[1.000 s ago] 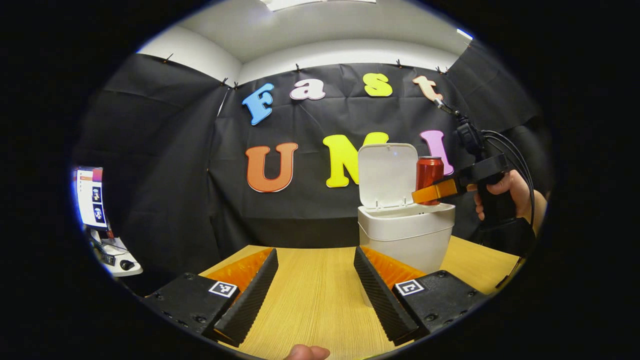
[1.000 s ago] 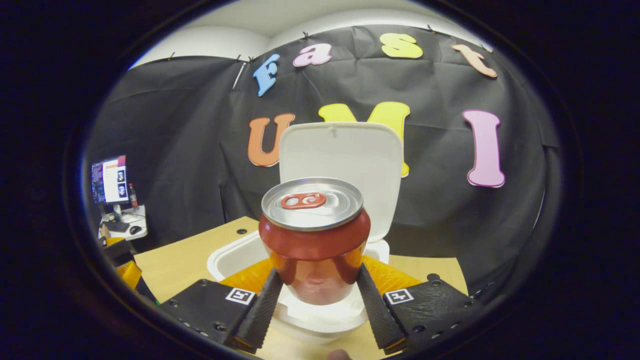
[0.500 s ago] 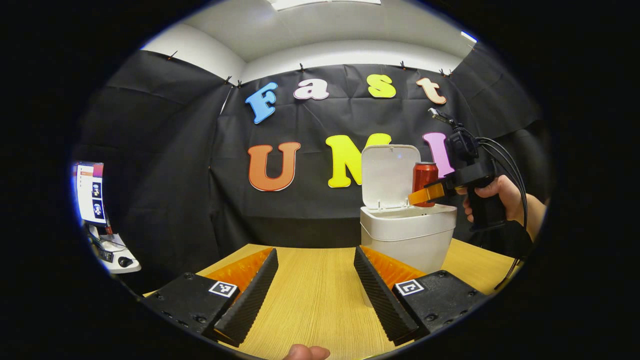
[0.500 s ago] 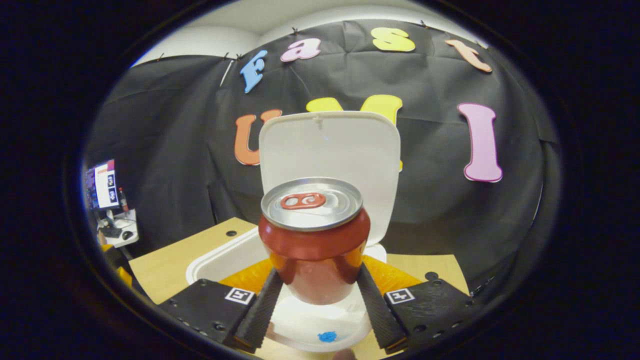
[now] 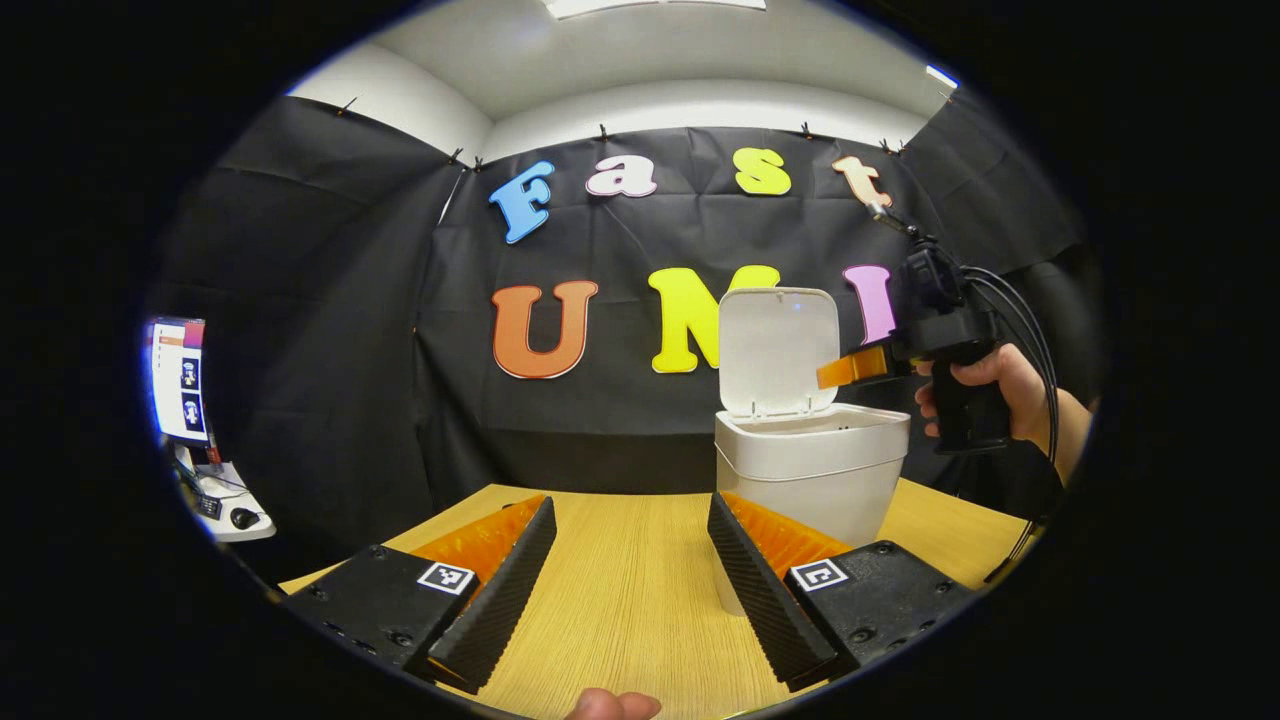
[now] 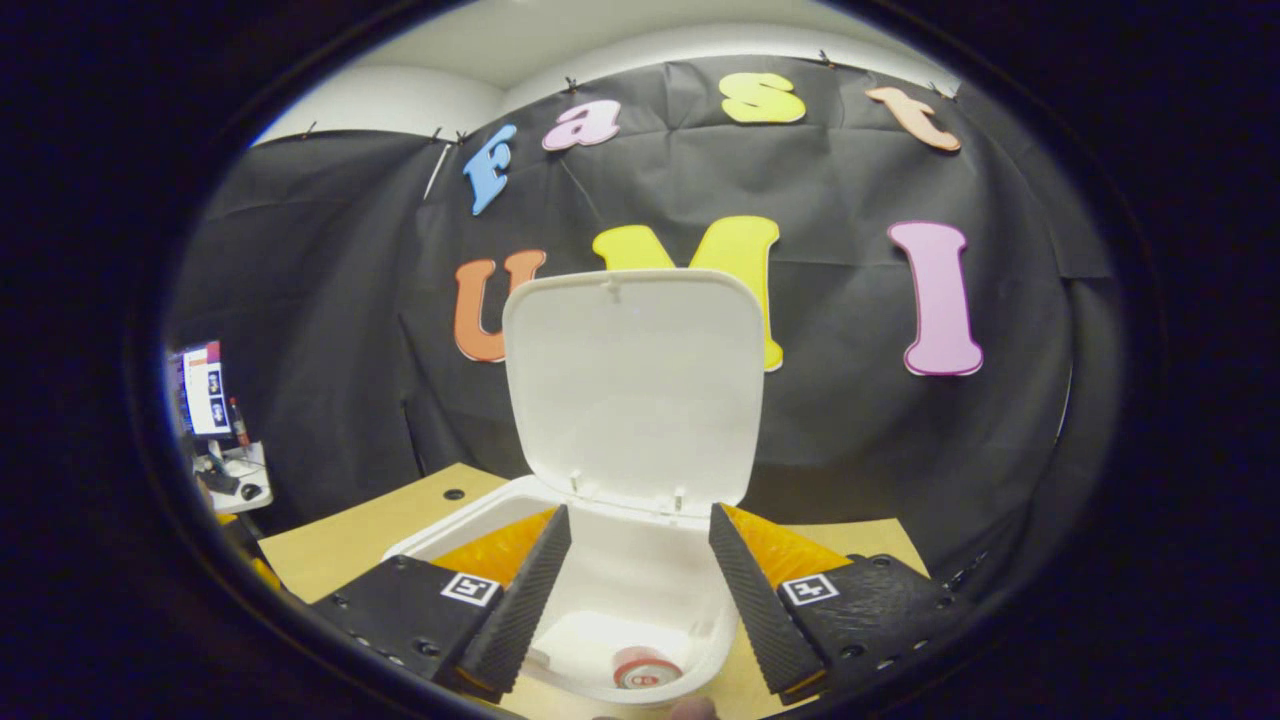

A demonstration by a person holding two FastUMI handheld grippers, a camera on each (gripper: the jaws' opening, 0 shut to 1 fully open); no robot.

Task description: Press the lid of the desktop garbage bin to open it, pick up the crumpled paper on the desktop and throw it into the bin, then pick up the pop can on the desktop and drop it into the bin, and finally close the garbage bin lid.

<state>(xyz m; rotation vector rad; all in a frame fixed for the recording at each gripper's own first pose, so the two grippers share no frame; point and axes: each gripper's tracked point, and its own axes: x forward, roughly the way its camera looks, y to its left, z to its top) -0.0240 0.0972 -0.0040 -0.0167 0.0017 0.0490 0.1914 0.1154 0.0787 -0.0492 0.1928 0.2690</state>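
Right hand-held gripper [image 6: 640, 590] agape above bin [image 6: 470, 515] (can [image 6: 640, 668] inside)

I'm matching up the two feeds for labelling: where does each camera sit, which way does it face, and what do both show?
Left gripper view: low over the table, facing the bin from the side; own open fingers, a fingertip, the right gripper above the bin.
Right gripper view: above the bin, looking down at the pop can inside; own open fingers.
Shared: bin, raised lid, table.

Right gripper [image 5: 835, 372] — black pistol grip, black cables; square markers, screws.
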